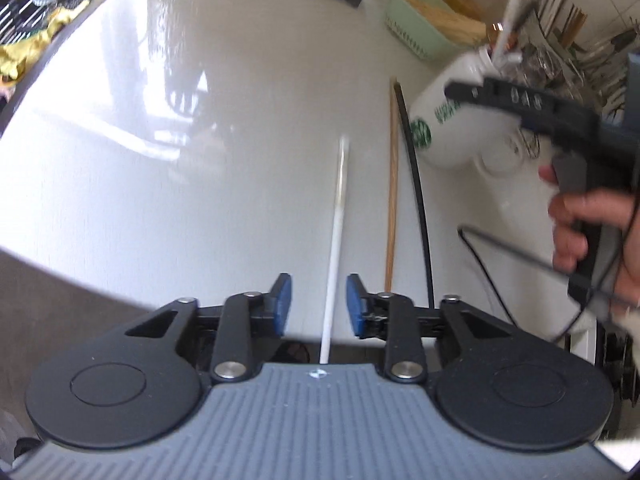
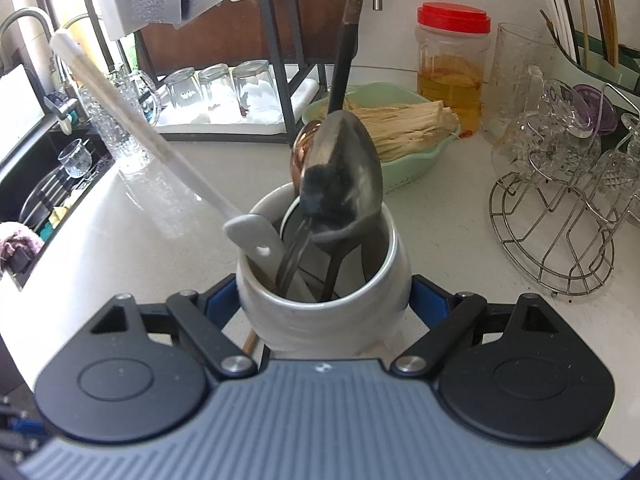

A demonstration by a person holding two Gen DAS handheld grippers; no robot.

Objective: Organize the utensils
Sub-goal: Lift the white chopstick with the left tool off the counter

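My left gripper (image 1: 319, 304) is open over the white counter (image 1: 200, 200). A white chopstick (image 1: 338, 216) lies lengthwise between its blue pads (image 1: 282, 304), touching neither. Just right of it lie a wooden chopstick (image 1: 393, 184) and a black chopstick (image 1: 418, 184). My right gripper (image 2: 324, 300) is shut on a white ceramic utensil holder (image 2: 320, 320), one pad against each side. The holder also shows at the right in the left wrist view (image 1: 452, 128), tilted. It holds a large metal spoon (image 2: 344, 176), a copper spoon (image 2: 302, 148), a fork (image 2: 294, 256), a white long-handled utensil (image 2: 132, 120) and a black handle (image 2: 346, 52).
A hand (image 1: 580, 220) and a loose cable (image 1: 492, 264) are at the right. Behind the holder are a green basket (image 2: 400, 160), a red-lidded jar (image 2: 452, 68) and a wire rack of glasses (image 2: 560, 220). A sink (image 2: 60, 184) is at the left. The counter's edge (image 1: 60, 252) curves near my left gripper.
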